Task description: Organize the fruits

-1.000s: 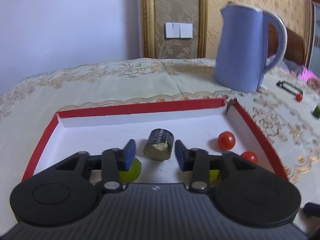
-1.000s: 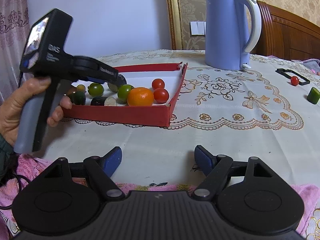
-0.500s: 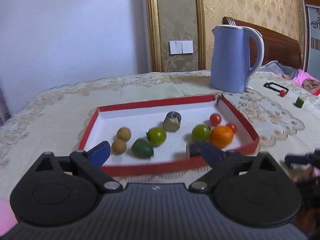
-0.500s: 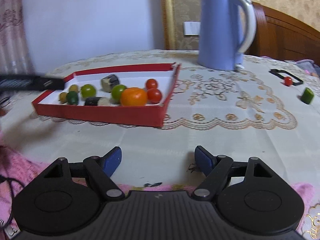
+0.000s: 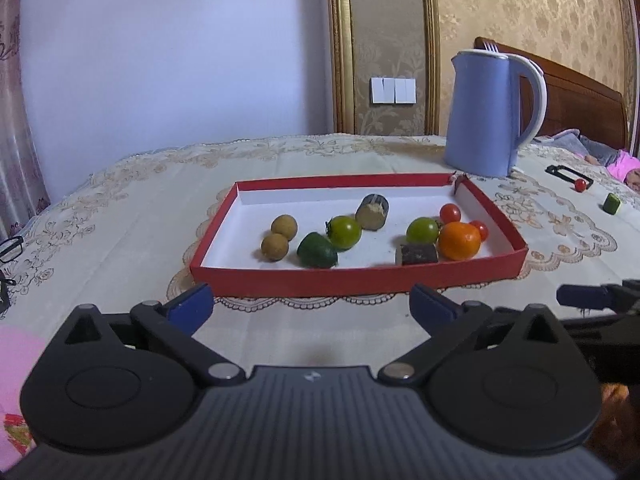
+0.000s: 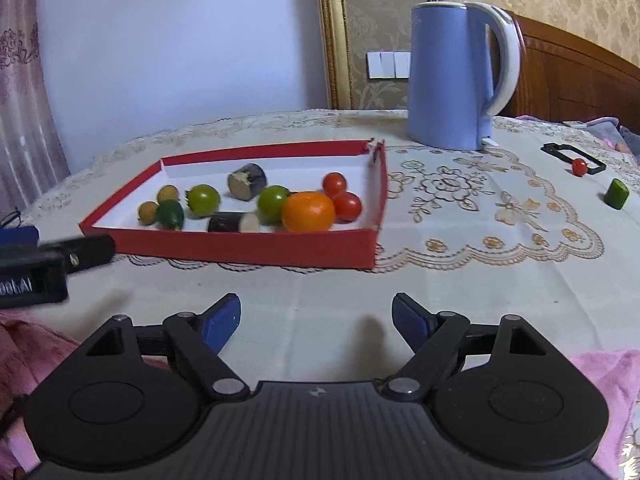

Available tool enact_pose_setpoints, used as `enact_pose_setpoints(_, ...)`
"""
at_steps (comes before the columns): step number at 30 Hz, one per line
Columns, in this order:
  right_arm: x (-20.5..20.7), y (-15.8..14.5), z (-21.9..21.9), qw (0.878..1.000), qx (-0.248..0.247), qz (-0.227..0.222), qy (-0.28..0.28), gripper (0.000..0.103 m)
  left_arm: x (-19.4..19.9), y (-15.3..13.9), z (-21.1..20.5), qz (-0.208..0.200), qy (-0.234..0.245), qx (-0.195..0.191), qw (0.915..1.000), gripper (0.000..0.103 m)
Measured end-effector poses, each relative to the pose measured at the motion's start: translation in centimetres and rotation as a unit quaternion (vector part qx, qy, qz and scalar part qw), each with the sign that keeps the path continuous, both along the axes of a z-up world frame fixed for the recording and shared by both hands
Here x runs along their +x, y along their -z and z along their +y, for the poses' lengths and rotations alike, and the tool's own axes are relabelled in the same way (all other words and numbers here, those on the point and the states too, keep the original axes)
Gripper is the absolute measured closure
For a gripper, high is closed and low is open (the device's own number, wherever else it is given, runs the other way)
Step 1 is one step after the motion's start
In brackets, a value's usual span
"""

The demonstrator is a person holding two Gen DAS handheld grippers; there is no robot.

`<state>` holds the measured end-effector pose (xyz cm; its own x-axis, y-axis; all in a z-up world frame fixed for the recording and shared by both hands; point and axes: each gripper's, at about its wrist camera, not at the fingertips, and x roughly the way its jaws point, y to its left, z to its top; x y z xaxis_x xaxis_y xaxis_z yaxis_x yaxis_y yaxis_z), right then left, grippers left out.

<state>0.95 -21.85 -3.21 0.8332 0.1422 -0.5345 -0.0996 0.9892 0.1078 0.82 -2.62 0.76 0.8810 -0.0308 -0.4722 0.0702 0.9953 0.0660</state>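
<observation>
A red tray (image 5: pixel 356 278) (image 6: pixel 256 245) with a white floor holds several fruits: an orange (image 5: pixel 459 240) (image 6: pixel 308 211), green tomatoes (image 5: pixel 343 232), red cherry tomatoes (image 6: pixel 346 207), two brown longans (image 5: pixel 284 225) and dark cut pieces (image 5: pixel 416 254). My left gripper (image 5: pixel 310 306) is open and empty, near the table's front edge, short of the tray. My right gripper (image 6: pixel 316 320) is open and empty, also at the front edge. A loose cherry tomato (image 6: pixel 578 166) and a green piece (image 6: pixel 615 194) lie far right on the cloth.
A blue kettle (image 5: pixel 490 114) (image 6: pixel 456 76) stands behind the tray's right corner. A black frame (image 6: pixel 570 157) lies beside the loose tomato. Glasses (image 5: pixel 10 249) lie at the far left. Pink cloth (image 6: pixel 600 384) lies at the front edge.
My left gripper has pulled back out of the tray to the table's front edge and opened wider. My right gripper has shifted slightly; its jaws stay open.
</observation>
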Motion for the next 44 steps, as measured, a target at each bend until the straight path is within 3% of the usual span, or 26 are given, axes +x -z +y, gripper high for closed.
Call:
enact_pose_setpoints(19, 0.8, -0.6, 2.3, 1.0, -0.005, 0.003, 0.0, 0.02, -0.4, 0.0, 1.6, 0.01, -0.001, -0.016, 0.9998, 0.0)
enact_pose_setpoints(44, 0.7, -0.8, 3.0, 1.0, -0.011, -0.007, 0.0, 0.019, -0.6, 0.2, 0.9, -0.006, -0.014, 0.017, 0.9997, 0.0)
